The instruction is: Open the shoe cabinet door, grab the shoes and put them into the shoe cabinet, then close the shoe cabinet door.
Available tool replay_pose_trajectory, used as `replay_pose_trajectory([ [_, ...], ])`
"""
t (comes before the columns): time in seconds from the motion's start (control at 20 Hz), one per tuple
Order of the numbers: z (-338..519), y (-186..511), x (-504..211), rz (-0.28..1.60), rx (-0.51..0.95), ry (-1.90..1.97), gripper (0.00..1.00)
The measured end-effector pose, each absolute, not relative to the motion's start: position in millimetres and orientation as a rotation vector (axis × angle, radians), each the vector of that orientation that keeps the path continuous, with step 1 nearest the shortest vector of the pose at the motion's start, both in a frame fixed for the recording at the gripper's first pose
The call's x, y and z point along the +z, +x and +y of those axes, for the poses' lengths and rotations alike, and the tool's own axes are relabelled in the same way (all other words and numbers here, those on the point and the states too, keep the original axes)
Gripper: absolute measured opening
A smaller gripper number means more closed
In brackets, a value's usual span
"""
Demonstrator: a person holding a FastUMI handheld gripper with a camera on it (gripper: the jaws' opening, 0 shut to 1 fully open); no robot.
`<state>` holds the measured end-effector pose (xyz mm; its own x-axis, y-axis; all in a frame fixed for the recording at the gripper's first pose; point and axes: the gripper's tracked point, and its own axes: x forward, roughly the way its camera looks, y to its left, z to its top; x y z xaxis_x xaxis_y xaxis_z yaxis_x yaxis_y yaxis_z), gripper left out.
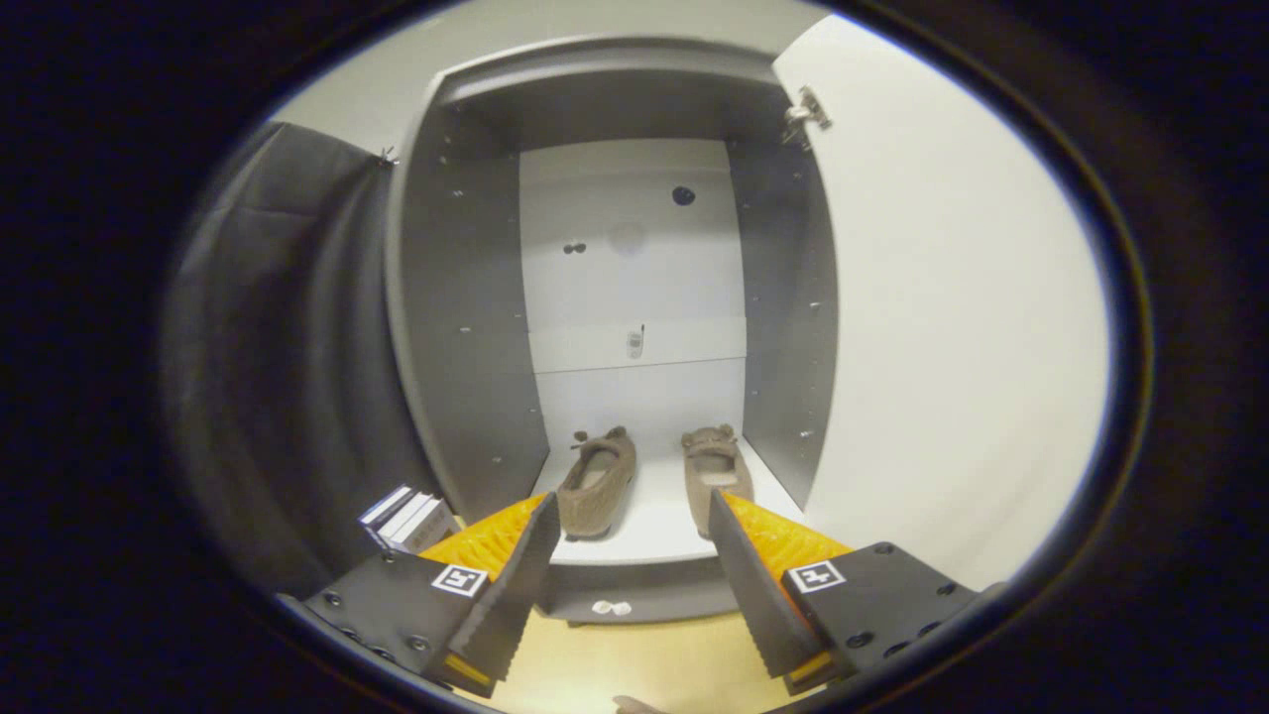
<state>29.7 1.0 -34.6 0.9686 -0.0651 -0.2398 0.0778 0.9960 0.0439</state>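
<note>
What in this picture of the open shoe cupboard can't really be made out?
- Right shoe: its heel is hidden behind the right finger of the open tongs, gripper view.
- Small pale object on the cabinet's back panel: too small to identify.
- Stack of books left of the cabinet: partly cut off by the left finger.
- Door: its outer face is turned away.

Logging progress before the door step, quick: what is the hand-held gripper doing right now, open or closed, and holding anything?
Hand-held gripper: open, holding nothing; both shoes sit on the cabinet shelf just beyond its fingers.
</note>
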Motion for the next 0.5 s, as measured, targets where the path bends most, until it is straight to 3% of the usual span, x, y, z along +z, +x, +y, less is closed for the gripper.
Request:
replay_pose_trajectory([
  [0.3, -19, -100, 4, 0.153, -0.134, 0.081, 0.97],
  [0.5, -69, -174, 28, 0.079, -0.253, 0.101, 0.96],
])
